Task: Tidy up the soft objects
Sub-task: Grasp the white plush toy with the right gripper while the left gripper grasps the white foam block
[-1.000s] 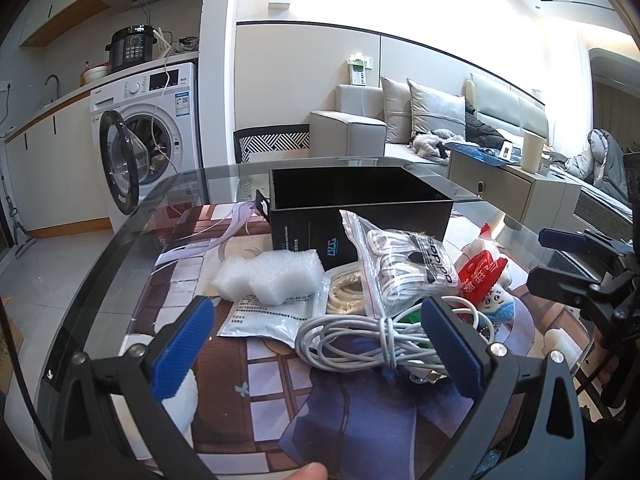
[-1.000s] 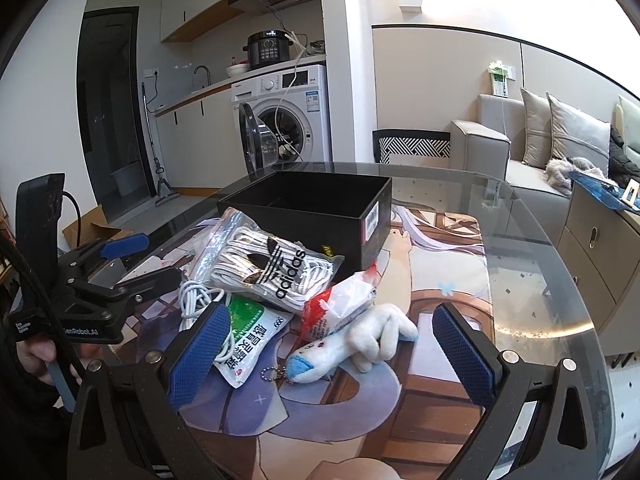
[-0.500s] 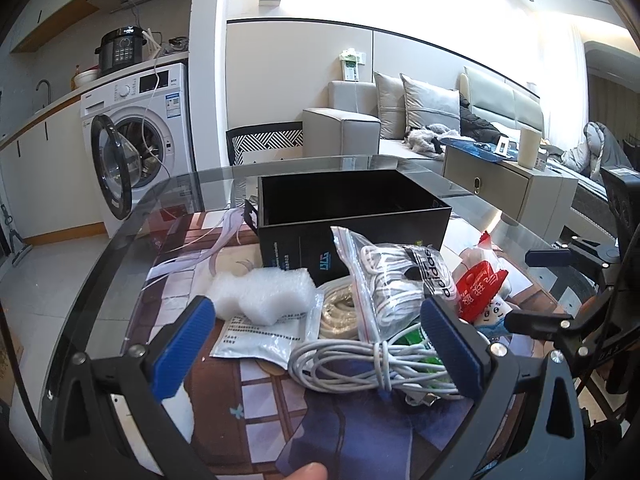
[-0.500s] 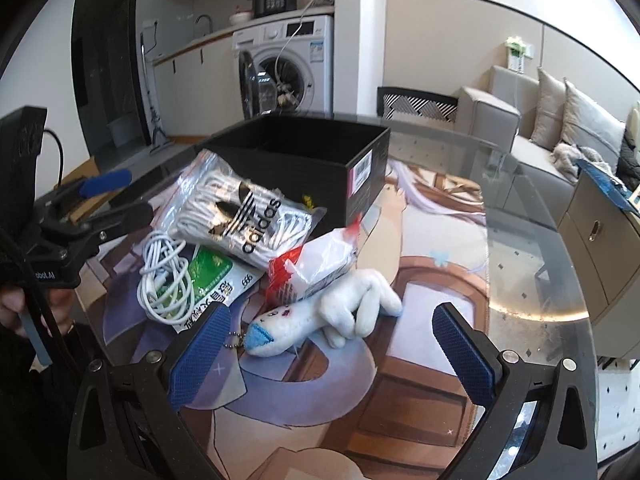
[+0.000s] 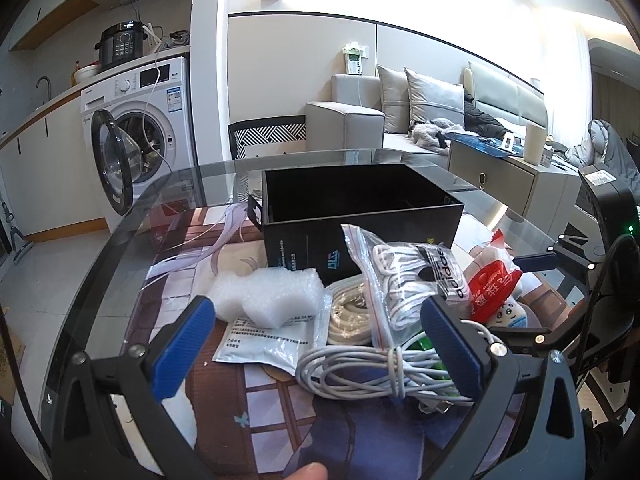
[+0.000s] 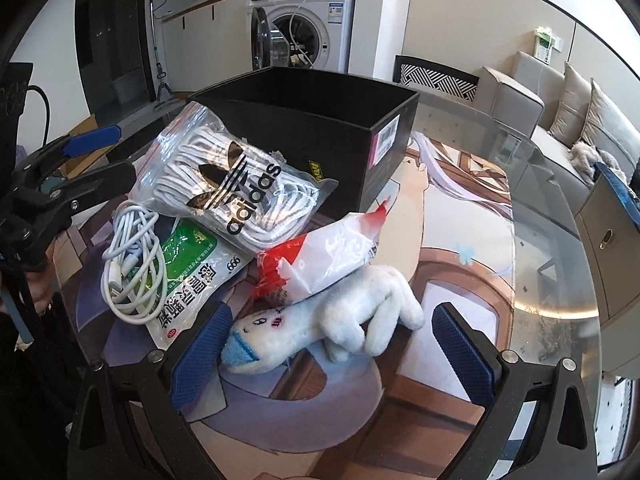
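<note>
A white plush toy with a blue end lies on the printed mat, between the fingers of my right gripper. Its jaws are closing and the pads stand clear of the toy. A red-and-white packet rests on the toy's far side. Behind it lie a zip bag of white cord, a green packet and a white cable bundle. An open black box stands at the back. My left gripper hovers open over the cable bundle, holding nothing.
A white foam piece, a silver sachet and a beige coil lie left of the pile. The round glass table's edge curves close on the left. A washing machine and a sofa stand beyond.
My right gripper has tipped downward and come closer to the plush toy, which now sits between its fingers; the gap between the fingers is slightly narrower. The left gripper has barely moved.
</note>
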`<state>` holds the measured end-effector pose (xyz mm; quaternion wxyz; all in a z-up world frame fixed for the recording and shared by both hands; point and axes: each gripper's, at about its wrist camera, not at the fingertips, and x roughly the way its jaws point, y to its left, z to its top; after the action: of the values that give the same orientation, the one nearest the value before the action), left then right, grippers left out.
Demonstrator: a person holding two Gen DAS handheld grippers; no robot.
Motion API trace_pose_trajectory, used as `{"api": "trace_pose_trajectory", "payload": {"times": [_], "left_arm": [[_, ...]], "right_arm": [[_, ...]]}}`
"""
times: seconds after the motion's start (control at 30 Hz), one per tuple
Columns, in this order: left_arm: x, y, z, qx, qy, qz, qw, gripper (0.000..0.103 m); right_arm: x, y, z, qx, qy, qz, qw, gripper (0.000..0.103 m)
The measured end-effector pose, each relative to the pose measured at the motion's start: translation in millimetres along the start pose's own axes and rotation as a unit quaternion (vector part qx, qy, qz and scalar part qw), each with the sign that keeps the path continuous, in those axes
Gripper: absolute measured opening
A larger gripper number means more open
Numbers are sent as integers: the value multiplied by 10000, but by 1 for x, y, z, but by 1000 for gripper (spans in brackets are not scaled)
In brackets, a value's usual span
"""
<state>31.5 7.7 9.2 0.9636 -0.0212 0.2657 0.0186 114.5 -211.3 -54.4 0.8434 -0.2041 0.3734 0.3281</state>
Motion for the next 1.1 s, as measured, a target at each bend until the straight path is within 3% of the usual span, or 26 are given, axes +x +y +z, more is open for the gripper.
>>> {"api": "trace_pose_trajectory", "payload": {"times": [0.07, 0.37, 0.67, 0.93, 1.1], "left_arm": [[1, 0, -1, -1, 21, 1, 10000, 103], [2, 0, -2, -2, 59, -12, 10000, 103], [1, 0, -2, -26, 47, -42, 10000, 103], [0, -3, 4, -40, 118, -170, 9998, 103], [4, -1, 10, 14, 100, -58, 9999, 103]], "right_arm": [[2, 0, 1, -6, 7, 86, 10000, 91], [-9, 4, -9, 1, -211, 148, 9997, 83], [-36, 3, -24, 244, -570, 151, 9980, 83], [-73, -3, -33, 507, -1153, -10, 9920, 83], [-88, -7, -32, 603, -1364, -37, 9888, 83]]}}
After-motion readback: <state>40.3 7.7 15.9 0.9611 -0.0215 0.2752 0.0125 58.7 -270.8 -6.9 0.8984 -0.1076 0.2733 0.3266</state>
